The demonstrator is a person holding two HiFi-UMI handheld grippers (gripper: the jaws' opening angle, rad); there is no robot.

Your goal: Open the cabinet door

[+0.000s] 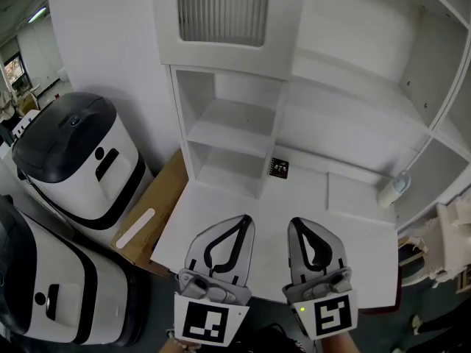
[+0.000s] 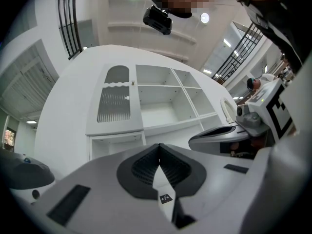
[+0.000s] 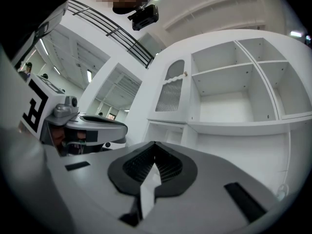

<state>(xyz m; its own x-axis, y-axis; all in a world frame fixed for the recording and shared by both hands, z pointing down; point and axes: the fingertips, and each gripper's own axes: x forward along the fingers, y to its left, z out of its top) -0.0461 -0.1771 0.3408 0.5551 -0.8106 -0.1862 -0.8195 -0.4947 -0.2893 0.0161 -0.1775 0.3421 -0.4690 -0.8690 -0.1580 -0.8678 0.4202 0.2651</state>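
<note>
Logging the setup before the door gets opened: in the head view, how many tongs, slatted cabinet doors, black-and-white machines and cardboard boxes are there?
tongs: 2, the left tongs and the right tongs
slatted cabinet door: 1
black-and-white machines: 2
cardboard box: 1
Total: 6

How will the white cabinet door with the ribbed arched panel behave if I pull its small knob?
The white cabinet door looks like a rigid board, so it should swing as one stiff piece rather than flex. Its small knob offers little to hold and may slip out of a pinch.
</note>
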